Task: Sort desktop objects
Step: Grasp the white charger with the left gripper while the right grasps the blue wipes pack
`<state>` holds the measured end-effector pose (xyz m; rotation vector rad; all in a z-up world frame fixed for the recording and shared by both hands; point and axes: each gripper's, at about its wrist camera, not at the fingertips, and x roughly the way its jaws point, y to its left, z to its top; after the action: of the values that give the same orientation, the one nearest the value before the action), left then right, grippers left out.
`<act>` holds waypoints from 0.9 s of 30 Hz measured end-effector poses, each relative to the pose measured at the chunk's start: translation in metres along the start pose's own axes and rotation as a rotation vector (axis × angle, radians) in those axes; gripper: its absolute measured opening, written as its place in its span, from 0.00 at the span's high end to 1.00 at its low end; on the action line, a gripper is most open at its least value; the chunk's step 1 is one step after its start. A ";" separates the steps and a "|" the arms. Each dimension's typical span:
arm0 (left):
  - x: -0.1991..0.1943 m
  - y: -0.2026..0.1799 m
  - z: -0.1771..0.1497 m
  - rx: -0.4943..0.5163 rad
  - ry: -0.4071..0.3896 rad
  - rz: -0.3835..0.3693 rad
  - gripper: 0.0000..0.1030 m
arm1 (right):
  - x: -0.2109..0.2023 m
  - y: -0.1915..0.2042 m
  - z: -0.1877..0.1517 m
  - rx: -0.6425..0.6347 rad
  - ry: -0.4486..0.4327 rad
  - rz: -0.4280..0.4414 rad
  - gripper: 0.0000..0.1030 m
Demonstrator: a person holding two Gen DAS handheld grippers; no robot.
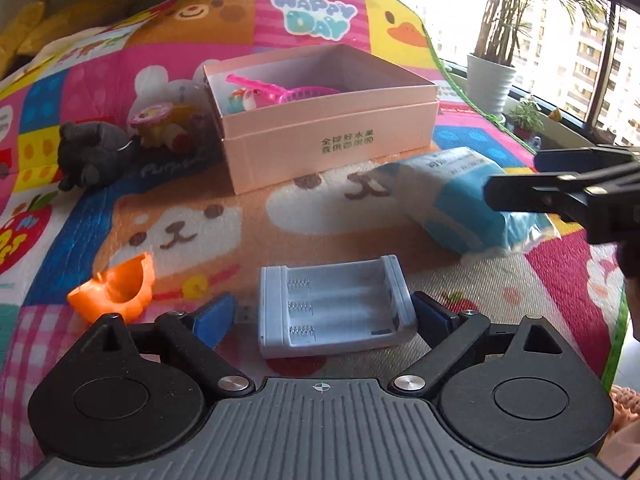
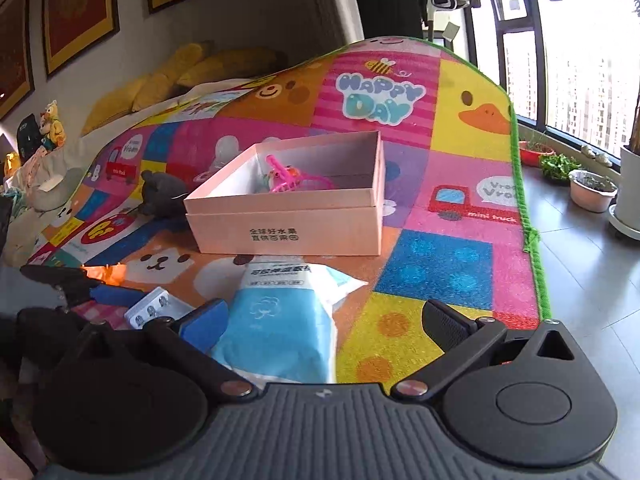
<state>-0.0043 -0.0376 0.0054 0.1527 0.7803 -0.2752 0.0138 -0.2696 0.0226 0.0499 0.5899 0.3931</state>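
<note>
Bright daylight from blown-out windows (image 2: 592, 80), fisheye-bent edges, slight softness.

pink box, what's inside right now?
Inside the pink box: a pink plastic net scoop and a small colourful toy beside it. The near wall hides the box floor in front, so anything lying low there can't be seen.
</note>
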 end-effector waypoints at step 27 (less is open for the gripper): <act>-0.083 -0.019 0.034 0.167 -0.236 0.035 0.08 | -0.080 0.024 0.041 -0.092 -0.011 -0.052 0.51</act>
<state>-0.0439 -0.0480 0.0876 0.2858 0.5198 -0.3193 -0.0328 -0.2743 0.1026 -0.0512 0.5602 0.3689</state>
